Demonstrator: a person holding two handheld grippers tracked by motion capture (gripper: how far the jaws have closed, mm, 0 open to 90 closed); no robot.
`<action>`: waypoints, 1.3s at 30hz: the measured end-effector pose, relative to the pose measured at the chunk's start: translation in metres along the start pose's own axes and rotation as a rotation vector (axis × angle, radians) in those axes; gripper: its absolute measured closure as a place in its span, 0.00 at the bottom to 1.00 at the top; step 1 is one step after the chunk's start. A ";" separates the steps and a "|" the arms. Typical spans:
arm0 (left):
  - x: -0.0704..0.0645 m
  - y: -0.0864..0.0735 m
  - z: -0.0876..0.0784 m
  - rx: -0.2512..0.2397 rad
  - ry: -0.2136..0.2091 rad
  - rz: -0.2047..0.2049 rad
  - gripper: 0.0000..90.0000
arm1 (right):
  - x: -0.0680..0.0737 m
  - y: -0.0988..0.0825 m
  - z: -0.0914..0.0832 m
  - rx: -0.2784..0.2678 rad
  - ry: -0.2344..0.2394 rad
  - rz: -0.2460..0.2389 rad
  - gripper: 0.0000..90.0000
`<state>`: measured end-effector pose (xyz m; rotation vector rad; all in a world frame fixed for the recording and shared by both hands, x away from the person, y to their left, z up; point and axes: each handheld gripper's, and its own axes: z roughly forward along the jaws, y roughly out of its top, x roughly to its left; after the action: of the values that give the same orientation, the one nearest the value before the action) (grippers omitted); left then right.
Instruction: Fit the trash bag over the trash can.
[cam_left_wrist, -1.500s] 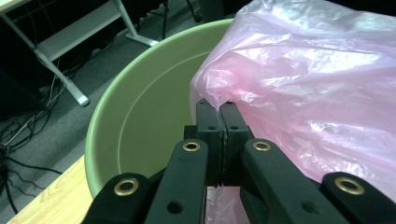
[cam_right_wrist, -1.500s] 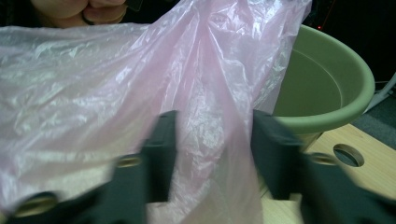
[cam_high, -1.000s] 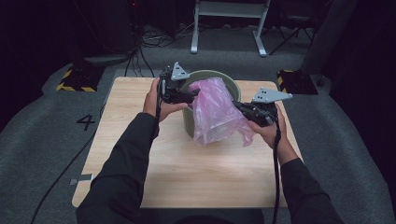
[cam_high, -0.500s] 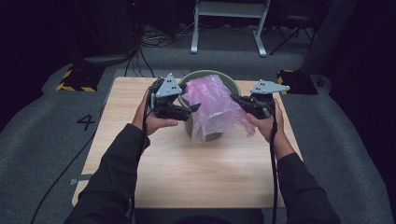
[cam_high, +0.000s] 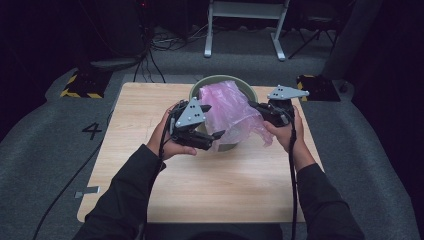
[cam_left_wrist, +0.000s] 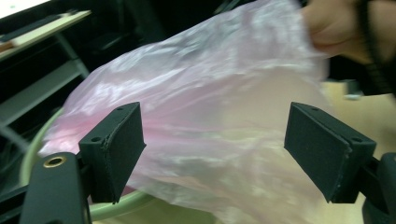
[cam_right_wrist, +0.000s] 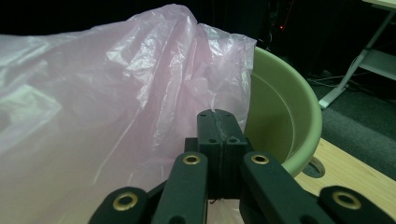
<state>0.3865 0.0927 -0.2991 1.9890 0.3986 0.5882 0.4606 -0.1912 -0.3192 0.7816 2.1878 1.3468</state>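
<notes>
- We are lining the bin (cam_high: 210, 82) with the bag (cam_high: 232, 112); the step in hand, as we judge it, is spreading the bag's mouth over the bin's rim.
- The bag sits in and over the bin, billowing above its rim and spilling down the near and right side of the bin; the bin stands on the bench (cam_high: 145, 100) toward its far edge.
- Our right tongs (cam_high: 256, 108) are at the bin's right side, pressed together on a fold of the bag; in the right gripper view the film runs down into the shut pads (cam_right_wrist: 219, 135).
- Our left tongs (cam_high: 216, 136) are at the bin's near-left side, spread wide and pinching nothing. In the left gripper view the bag lies beyond and between the pads (cam_left_wrist: 116, 149), with no pad pressing on it.
- Next, we think, the left tongs must close on the bag's free edge at the bin's near-left, then pull it outward and down over the rim while the right tongs keep their fold taut. The thin film may slip or tear.
- Against a second ago: the left tongs have come from the bin's far-left rim round to its near-left front, and their jaws have just been opening. The right tongs sit much where they were, beside the bin.
</notes>
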 end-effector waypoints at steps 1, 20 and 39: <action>0.001 -0.001 0.002 0.000 -0.003 -0.007 0.23 | 0.000 0.000 0.000 0.000 0.000 -0.003 1.00; -0.002 0.002 0.019 0.032 0.102 0.010 0.44 | 0.003 0.001 -0.001 0.013 0.002 -0.017 0.99; 0.036 0.003 0.016 0.045 0.170 -0.033 0.94 | 0.008 0.003 -0.044 -0.076 0.127 -0.088 0.50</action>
<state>0.4254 0.0985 -0.2945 1.9777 0.5519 0.7362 0.4281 -0.2129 -0.2984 0.5792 2.2242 1.4618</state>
